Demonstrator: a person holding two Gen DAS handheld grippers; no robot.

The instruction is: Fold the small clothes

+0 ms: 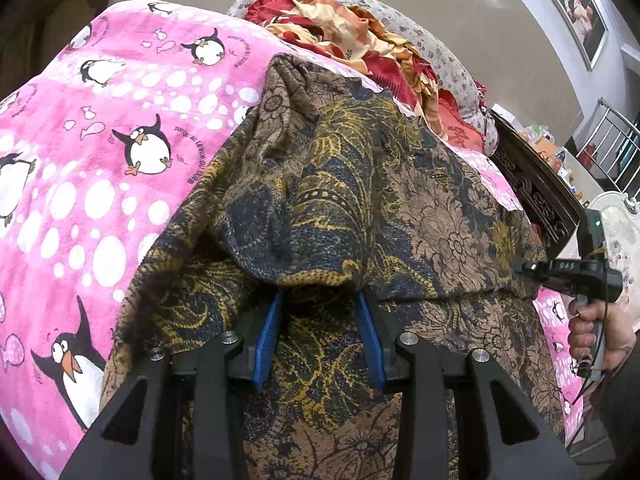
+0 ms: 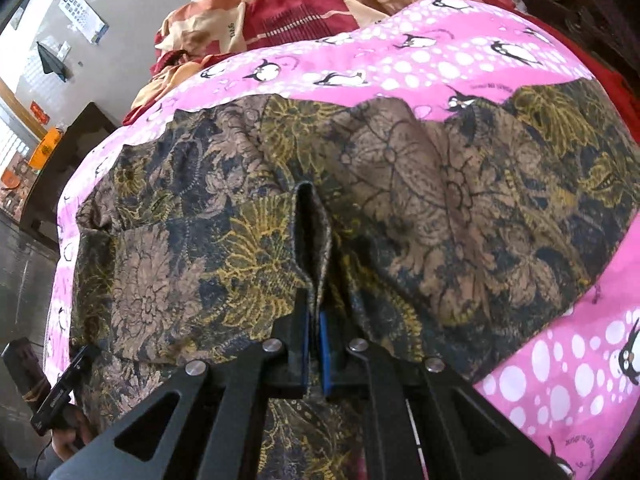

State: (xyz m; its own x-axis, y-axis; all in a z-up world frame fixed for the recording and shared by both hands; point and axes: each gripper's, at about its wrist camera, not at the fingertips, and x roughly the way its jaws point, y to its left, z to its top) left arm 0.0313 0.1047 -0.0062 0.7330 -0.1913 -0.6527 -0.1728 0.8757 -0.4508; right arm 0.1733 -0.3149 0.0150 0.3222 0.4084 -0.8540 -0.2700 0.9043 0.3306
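A brown, navy and gold floral garment [image 1: 360, 208] lies spread on a pink penguin blanket [image 1: 100, 160]. My left gripper [image 1: 320, 300] has its blue-padded jaws apart, and a fold of the garment's hem drapes over the fingertips and hides them. My right gripper [image 2: 315, 304] is shut on a raised pleat of the same garment [image 2: 280, 220], pinched between the blue pads. The right gripper also shows at the right edge of the left wrist view [image 1: 520, 266], at the garment's edge. The left gripper's body shows at the lower left of the right wrist view [image 2: 60, 392].
The pink blanket [image 2: 440, 60] covers a bed. A heap of red and orange bedding [image 1: 360, 40] lies at the far end. A dark carved headboard [image 1: 532, 192] and a cluttered shelf stand to the right. Dark furniture [image 2: 68, 152] stands beyond the bed.
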